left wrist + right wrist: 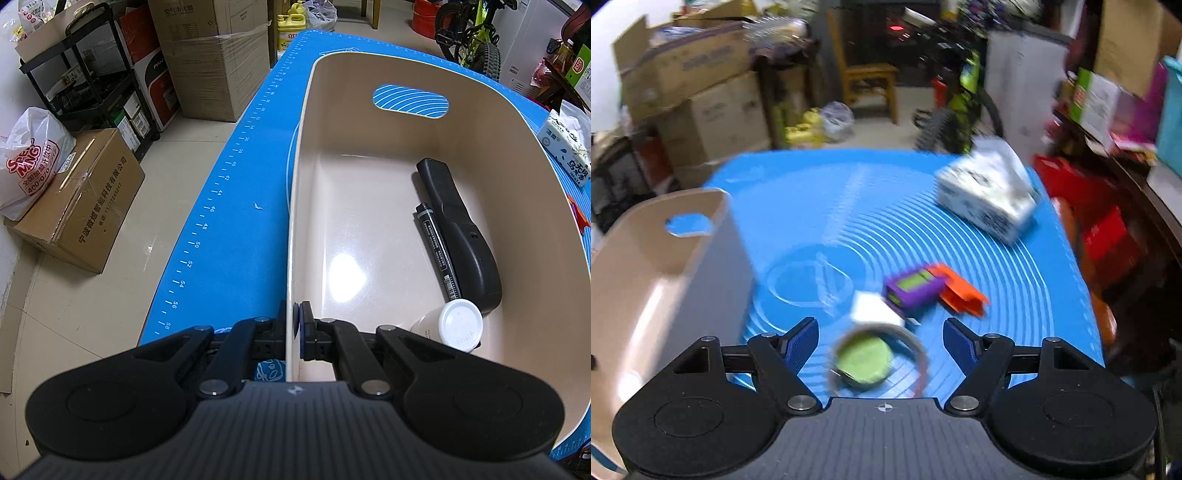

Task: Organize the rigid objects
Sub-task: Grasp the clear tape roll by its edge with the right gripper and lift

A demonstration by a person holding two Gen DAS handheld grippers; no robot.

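Blurred toys (916,288) beyond right claw (881,345)

Home storeroom / spare rm used for storage. Evidence: stacked cardboard boxes (218,62) against wall; black shelf rack (99,81) w/ packaged goods; plastic shopping bag (29,162) on tiled floor (122,314); child's bicycle (476,37); wooden chair (871,81); yellow detergent jug (291,26); surface under blue mat (251,166).
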